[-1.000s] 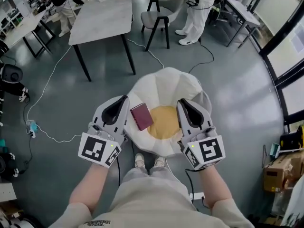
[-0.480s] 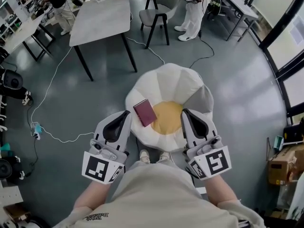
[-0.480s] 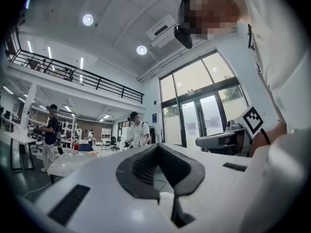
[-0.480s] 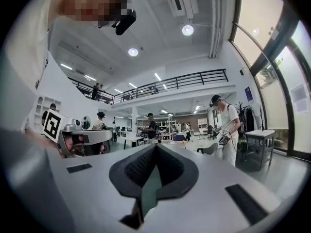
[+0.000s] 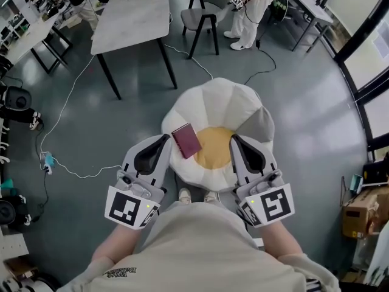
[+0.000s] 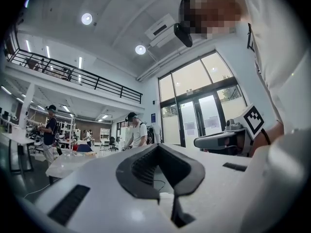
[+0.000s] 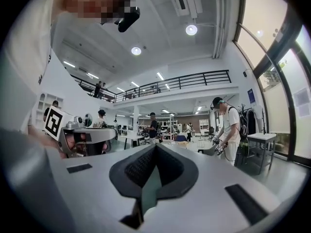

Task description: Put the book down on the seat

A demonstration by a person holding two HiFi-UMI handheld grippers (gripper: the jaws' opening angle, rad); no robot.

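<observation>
In the head view a dark red book (image 5: 186,140) lies flat on the left side of the flower-shaped seat (image 5: 216,105), partly on a white petal and partly beside the yellow centre (image 5: 214,148). My left gripper (image 5: 163,140) hangs at the seat's near left edge, just left of the book and apart from it, jaws shut and empty. At the seat's near right edge my right gripper (image 5: 236,140) is also shut and empty. Both gripper views look level across the room; the left gripper (image 6: 158,147) and right gripper (image 7: 155,147) show closed jaws holding nothing.
A grey table (image 5: 134,17) and a chair (image 5: 203,20) stand beyond the seat. A person in white (image 5: 249,14) stands at the back. White cables (image 5: 73,102) trail over the grey floor on the left. Cardboard boxes (image 5: 358,215) sit at the right.
Both grippers have drawn back from the seat toward my body. The book stays lying on the seat. The person at the back has shifted.
</observation>
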